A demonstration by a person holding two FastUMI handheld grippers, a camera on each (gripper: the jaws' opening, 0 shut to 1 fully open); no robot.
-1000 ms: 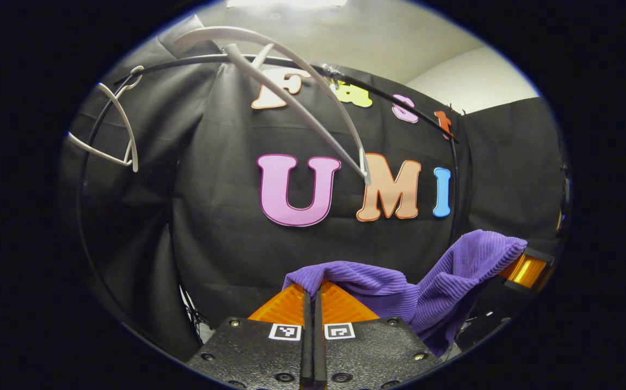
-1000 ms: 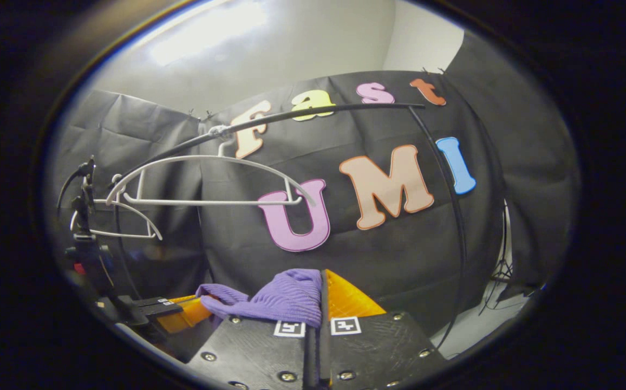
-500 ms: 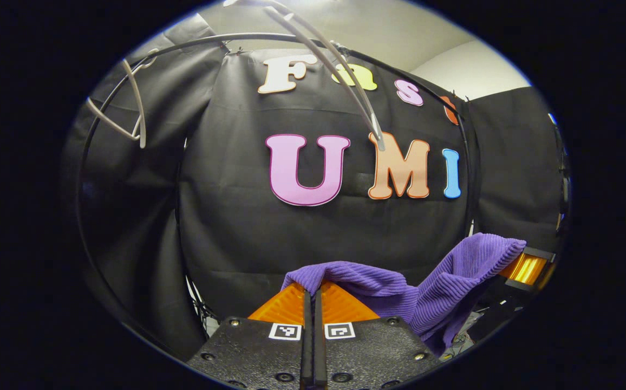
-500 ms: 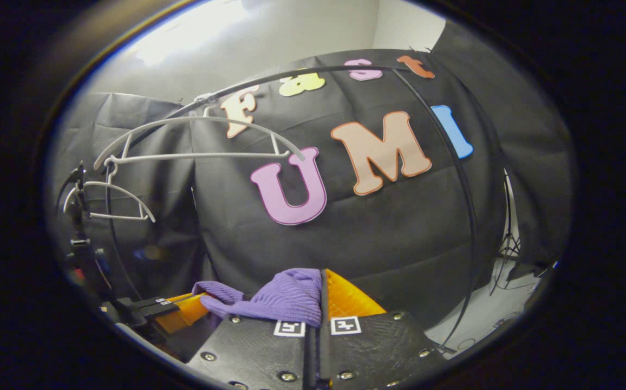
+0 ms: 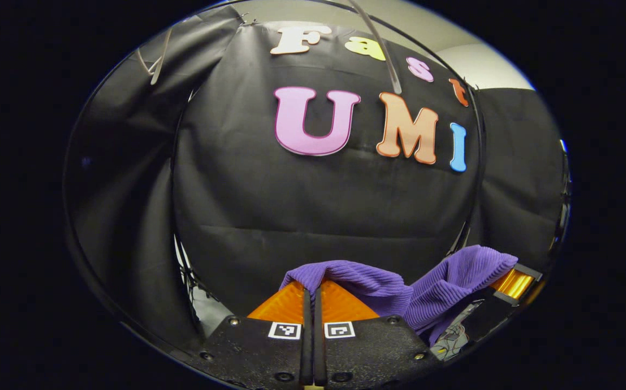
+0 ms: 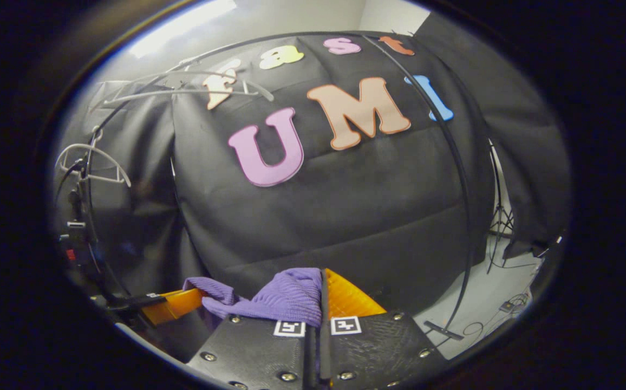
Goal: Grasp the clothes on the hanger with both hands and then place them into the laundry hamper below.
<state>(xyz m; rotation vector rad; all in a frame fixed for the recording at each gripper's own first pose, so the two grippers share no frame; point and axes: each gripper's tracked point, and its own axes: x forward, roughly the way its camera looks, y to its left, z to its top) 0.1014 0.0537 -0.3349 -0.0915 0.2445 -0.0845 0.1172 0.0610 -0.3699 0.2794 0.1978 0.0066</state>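
Purple garment is stretching between both: left hand-held gripper and right hand-held gripper are each pinching its edges; white hanger is hanging upper-left.

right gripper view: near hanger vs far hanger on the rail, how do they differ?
The near hanger is blurred and sits high by the rail's top; the far hanger is sharp and lower on the left. The near one looks wider, the far one smaller. Both are white and bare; the purple garment is pinched in the right gripper.

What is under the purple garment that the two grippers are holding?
The purple garment drapes over the left gripper and right gripper. Whatever lies below it is hidden.
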